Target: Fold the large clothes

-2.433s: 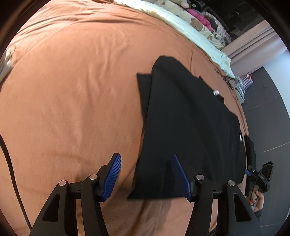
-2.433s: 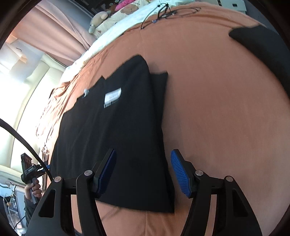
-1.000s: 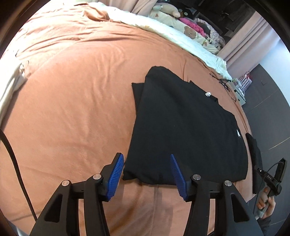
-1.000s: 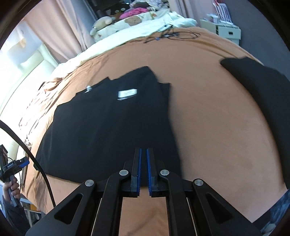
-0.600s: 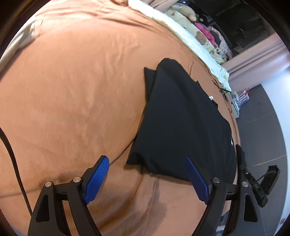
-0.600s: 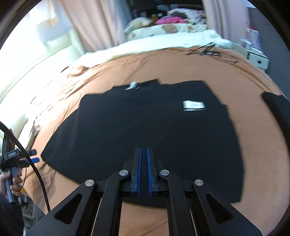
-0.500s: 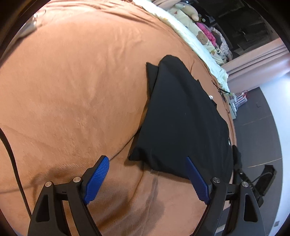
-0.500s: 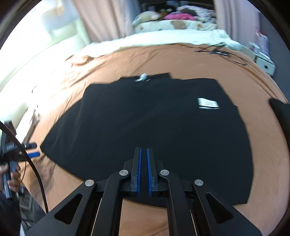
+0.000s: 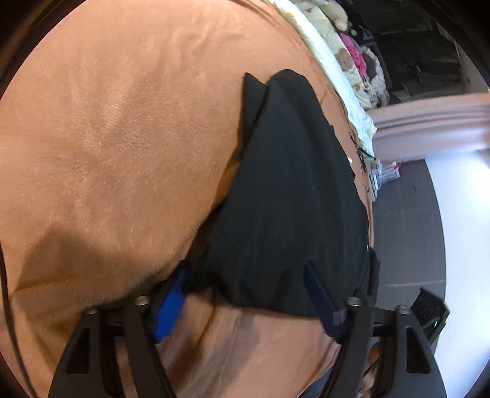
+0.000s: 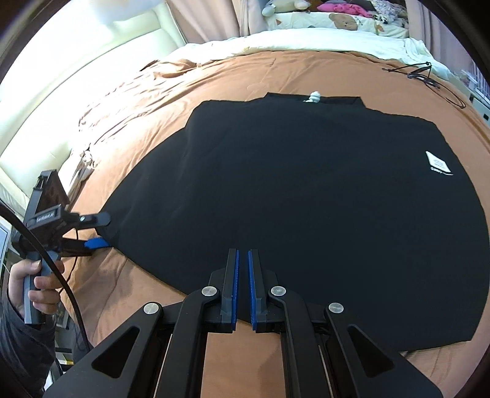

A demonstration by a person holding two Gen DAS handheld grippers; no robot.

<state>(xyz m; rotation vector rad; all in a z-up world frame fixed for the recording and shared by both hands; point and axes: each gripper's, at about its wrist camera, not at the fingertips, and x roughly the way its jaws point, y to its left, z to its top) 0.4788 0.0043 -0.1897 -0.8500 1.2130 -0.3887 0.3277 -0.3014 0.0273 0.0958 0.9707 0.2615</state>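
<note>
Black garment (image 10: 306, 189) lies flat on the brown bedspread (image 9: 122, 137), left gripper (image 9: 245, 294) straddling its near corner, jaws just closing and seemingly not yet pinching, right gripper (image 10: 242, 266) clenched empty over the hem; next: nip corner, carry fold across.

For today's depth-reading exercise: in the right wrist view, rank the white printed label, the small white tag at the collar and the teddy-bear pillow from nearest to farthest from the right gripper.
1. White printed label, on the shirt's right side.
2. Small white tag, at the shirt's far collar edge.
3. Teddy-bear pillow, beyond the shirt at the bed's far end.

Right gripper sits at the shirt's near hem.
</note>
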